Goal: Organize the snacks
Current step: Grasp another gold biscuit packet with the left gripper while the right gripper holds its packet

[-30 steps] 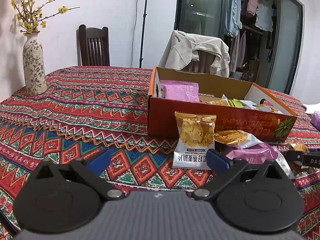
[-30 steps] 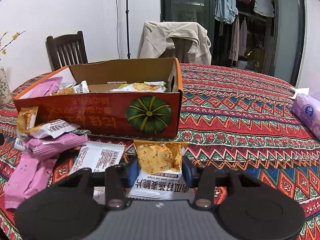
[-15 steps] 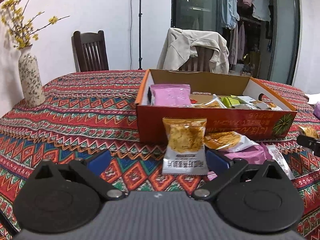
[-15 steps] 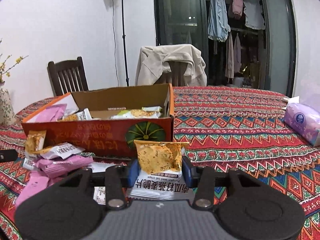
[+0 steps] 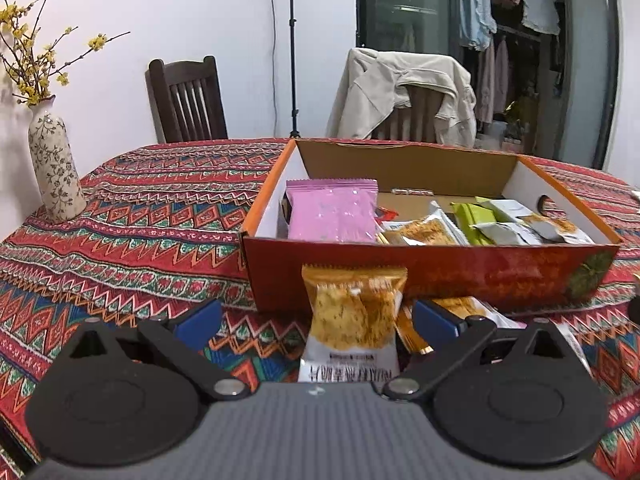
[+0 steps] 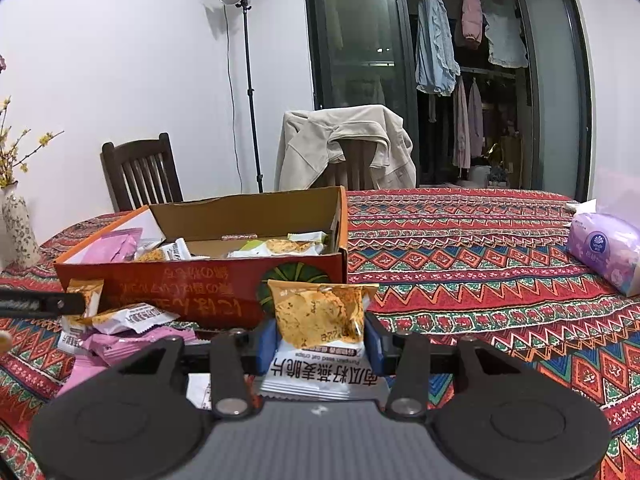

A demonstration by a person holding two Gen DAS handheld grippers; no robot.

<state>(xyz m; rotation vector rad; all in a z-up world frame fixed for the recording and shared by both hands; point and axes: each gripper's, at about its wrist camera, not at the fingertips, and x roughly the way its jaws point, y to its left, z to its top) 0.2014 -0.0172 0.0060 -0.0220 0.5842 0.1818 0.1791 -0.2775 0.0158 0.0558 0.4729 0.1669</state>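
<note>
My right tool (image 6: 320, 346) is clenched on a crisp packet (image 6: 320, 332) by its sides, the printed lower end hanging toward the camera and partly cut off by the tool body. My left tool (image 5: 314, 320) is spread wide, its blue pads (image 5: 198, 322) well clear of a second crisp packet (image 5: 352, 320) standing between them; whether that packet leans on anything behind it I cannot tell. Its print is blurred. Beside it more loose packets (image 6: 120, 320) lie on the desk (image 5: 140, 220), the pink ones half hidden by my right tool. Just behind stands the orange box (image 5: 440, 276), holding a pink packet (image 5: 332, 210) upright at its left end and green and orange packets lying flat. Compared with a second ago, the left tool sits closer to its packet and both views look further down into the box. Farther off are a vase (image 5: 56, 172), a tissue pack (image 6: 604, 248) and two chairs.
</note>
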